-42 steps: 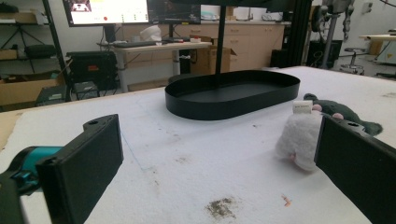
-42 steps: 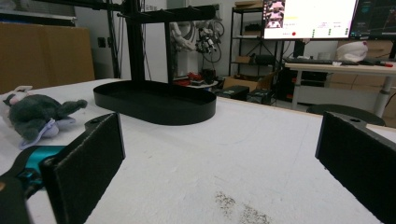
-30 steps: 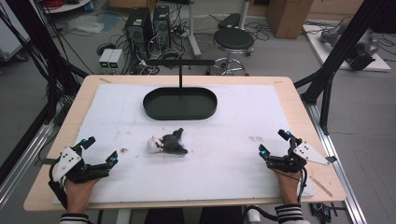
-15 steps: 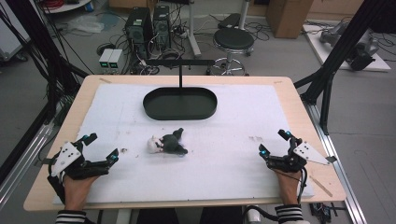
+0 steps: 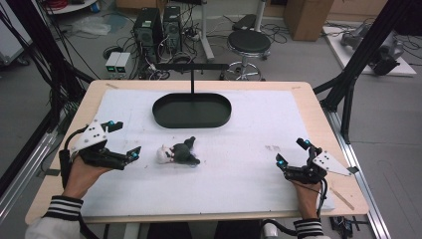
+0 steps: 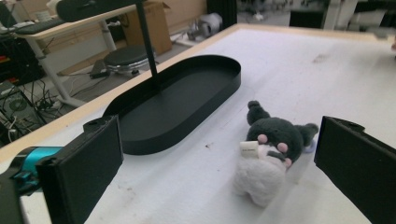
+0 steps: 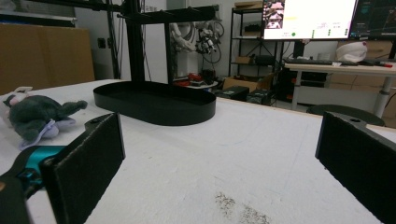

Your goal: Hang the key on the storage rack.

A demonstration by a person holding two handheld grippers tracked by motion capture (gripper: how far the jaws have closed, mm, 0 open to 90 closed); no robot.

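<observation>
On the white mat (image 5: 239, 174) that covers the wooden table (image 5: 318, 99), a small plush toy (image 5: 177, 152) lies on its side near the middle, dark grey with a white end and small pink spots on its face. From the left gripper view the plush toy sits between the two black jaws but farther out than their tips, touching neither; a small label is stuck to it, though its print is too blurred to read.

Left gripper (image 5: 123, 139) hovers just beside the toy, at its left in the high view, jaws spread wide and holding nothing, with the person's left hand (image 5: 82, 174) behind it. Right gripper (image 5: 292, 153) sits near the table's right front corner, well apart from the toy, its jaws likewise wide apart and empty, held by the right hand (image 5: 307, 195).

Beyond the toy stands a black oval tray (image 5: 191, 121), empty, with a thin black post (image 5: 192, 83) rising at its far rim and carrying a crossbar. The toy lies near the tray's front wall but clear of it. A faint dark smudge (image 5: 271, 148) marks the mat between the toy and the right gripper
</observation>
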